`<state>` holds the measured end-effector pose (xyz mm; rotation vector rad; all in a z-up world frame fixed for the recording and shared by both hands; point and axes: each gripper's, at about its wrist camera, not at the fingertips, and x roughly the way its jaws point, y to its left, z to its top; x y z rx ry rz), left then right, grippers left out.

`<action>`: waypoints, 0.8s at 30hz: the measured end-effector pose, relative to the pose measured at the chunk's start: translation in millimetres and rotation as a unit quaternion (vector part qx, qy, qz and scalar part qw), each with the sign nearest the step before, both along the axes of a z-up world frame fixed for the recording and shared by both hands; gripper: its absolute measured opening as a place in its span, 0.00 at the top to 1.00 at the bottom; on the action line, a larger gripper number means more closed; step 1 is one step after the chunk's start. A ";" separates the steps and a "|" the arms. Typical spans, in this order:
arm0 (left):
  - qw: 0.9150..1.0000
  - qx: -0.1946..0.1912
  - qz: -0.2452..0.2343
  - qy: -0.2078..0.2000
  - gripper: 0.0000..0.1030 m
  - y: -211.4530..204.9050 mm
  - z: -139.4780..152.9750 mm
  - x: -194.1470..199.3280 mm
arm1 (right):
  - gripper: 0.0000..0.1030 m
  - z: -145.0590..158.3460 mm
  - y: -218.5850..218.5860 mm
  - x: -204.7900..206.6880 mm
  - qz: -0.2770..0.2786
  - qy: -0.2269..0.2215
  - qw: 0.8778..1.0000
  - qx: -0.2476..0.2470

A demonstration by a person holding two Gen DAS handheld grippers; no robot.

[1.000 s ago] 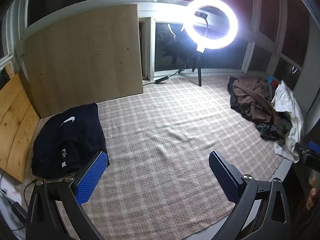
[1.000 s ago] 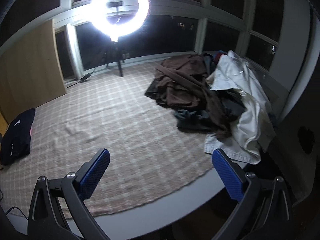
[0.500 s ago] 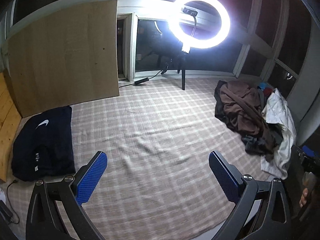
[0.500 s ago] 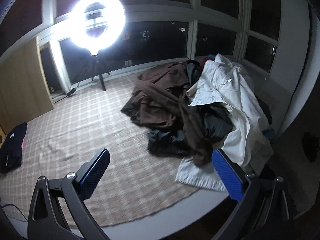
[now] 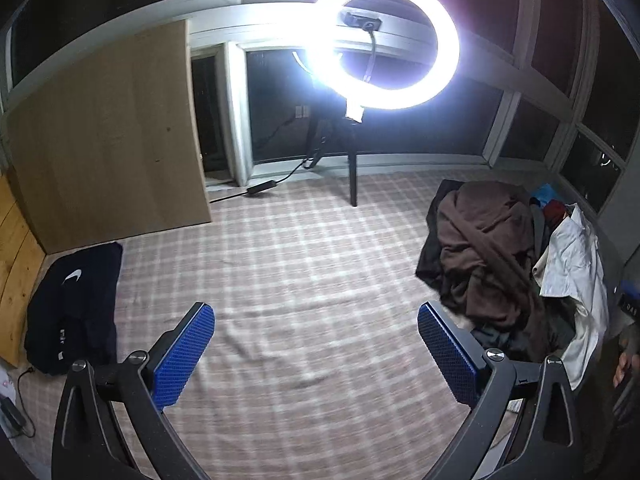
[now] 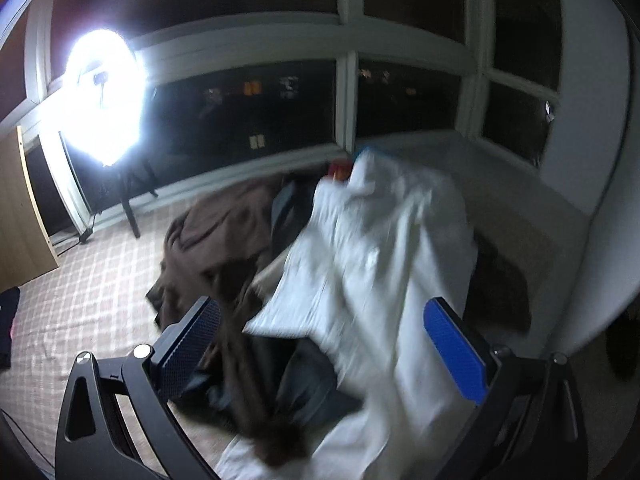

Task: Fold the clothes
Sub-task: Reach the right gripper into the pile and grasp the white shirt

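Observation:
A heap of unfolded clothes lies at the right of the plaid cloth [image 5: 304, 280]: a brown garment [image 5: 484, 256] with a white shirt [image 5: 576, 264] beside it. In the right wrist view the white shirt [image 6: 380, 264] fills the middle, blurred, with the brown garment [image 6: 224, 240] to its left. My right gripper [image 6: 320, 336] hangs open just above the heap, holding nothing. My left gripper [image 5: 314, 344] is open over the bare plaid cloth. A folded dark garment with a white logo [image 5: 76, 300] lies at the far left.
A lit ring light [image 5: 384, 40] on a tripod stands at the back by dark windows. A wooden board [image 5: 104, 140] leans at the left wall. A cable and power adapter [image 5: 262, 188] lie near the tripod. A hand [image 5: 624, 364] shows at the right edge.
Both grippers have swung right toward the clothes heap. The right gripper has closed in on the white shirt, which now fills its view. Both stay open.

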<state>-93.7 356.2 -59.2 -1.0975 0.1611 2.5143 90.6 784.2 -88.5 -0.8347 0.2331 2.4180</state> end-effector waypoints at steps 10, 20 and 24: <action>0.999 -0.037 -0.006 0.002 0.01 49.0 -0.5 1.0 | 0.13 13.8 49.7 -55.6 0.062 -0.005 0.998 0.021; 0.999 -0.032 -0.015 0.009 0.01 61.5 -2.5 -9.2 | 0.13 -26.8 60.1 -50.3 0.040 -0.099 0.994 0.018; 0.999 -0.024 -0.017 -0.013 0.01 62.4 -13.9 -16.8 | 0.13 -58.2 63.3 -25.3 0.022 -0.131 0.991 -0.023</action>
